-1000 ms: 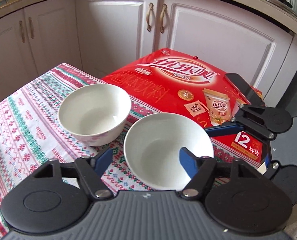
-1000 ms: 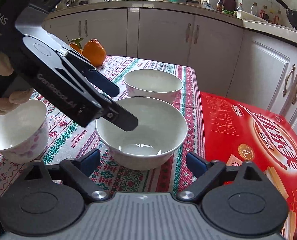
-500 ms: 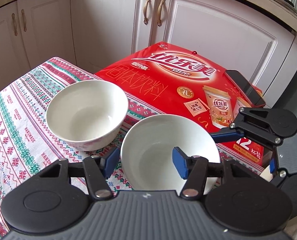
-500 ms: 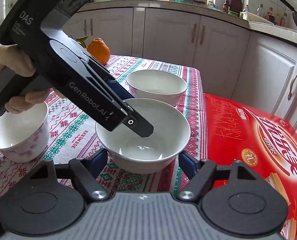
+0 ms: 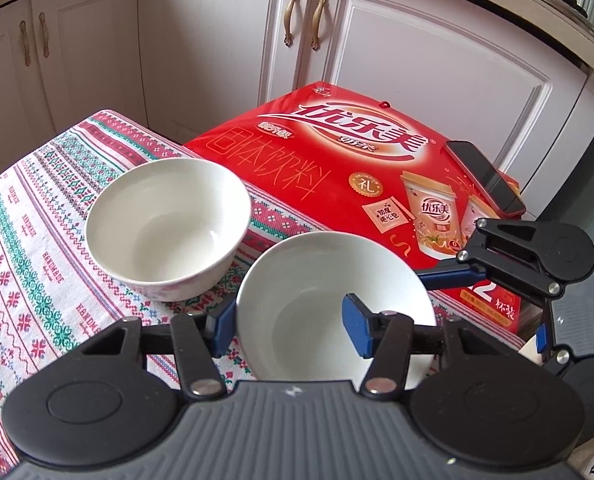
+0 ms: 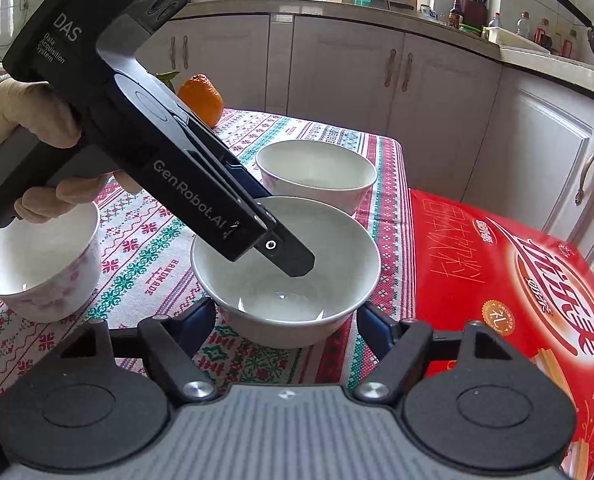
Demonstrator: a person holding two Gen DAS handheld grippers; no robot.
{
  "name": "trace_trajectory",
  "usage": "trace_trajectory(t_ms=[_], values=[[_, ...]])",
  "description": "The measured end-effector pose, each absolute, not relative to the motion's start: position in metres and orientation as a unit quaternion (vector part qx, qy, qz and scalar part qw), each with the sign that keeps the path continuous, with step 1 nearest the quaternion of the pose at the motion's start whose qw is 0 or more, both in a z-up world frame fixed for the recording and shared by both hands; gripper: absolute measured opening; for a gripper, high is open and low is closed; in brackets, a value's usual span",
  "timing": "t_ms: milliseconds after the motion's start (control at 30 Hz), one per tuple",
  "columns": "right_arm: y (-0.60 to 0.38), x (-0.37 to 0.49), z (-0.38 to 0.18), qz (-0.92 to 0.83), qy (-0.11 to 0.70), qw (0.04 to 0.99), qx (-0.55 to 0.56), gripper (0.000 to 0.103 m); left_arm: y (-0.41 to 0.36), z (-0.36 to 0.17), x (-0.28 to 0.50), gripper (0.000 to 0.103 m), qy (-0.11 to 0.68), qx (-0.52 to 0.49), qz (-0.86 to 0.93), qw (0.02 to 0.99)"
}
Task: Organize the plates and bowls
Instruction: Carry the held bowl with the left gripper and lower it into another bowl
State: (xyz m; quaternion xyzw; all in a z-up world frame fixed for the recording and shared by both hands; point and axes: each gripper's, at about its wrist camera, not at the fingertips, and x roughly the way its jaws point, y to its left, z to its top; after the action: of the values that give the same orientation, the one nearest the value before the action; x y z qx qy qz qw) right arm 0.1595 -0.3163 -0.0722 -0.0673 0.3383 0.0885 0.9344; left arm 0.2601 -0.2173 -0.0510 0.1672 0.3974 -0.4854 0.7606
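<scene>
Three white bowls stand on the patterned tablecloth. My left gripper [image 5: 287, 326] straddles the near rim of the middle bowl [image 5: 317, 280], one finger inside and one outside, still apart. In the right wrist view the left gripper [image 6: 293, 260] dips into the same bowl [image 6: 337, 248]. My right gripper [image 6: 287, 328] is open, its blue fingertips either side of that bowl's base. A second bowl [image 5: 165, 220] [image 6: 317, 168] stands beyond. A third, pink-flowered bowl [image 6: 37, 264] stands at the left.
A large red drink box [image 5: 357, 168] lies beside the table with a phone [image 5: 485, 176] on it. An orange [image 6: 201, 100] sits at the table's far end. White cabinets [image 5: 417, 52] stand close behind. The table edge [image 6: 401, 200] runs along the box.
My left gripper has lowered onto the middle bowl's rim and its fingers have narrowed. My right gripper has moved in until its fingertips flank the bowl's base.
</scene>
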Motion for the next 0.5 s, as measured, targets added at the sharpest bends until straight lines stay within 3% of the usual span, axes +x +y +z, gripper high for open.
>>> trace_trajectory(t_ms=[500], values=[[-0.305,0.138,-0.045,0.113,0.333,0.934,-0.063,0.081,-0.187,-0.02,0.23,0.054,0.384,0.152,-0.481,0.774]])
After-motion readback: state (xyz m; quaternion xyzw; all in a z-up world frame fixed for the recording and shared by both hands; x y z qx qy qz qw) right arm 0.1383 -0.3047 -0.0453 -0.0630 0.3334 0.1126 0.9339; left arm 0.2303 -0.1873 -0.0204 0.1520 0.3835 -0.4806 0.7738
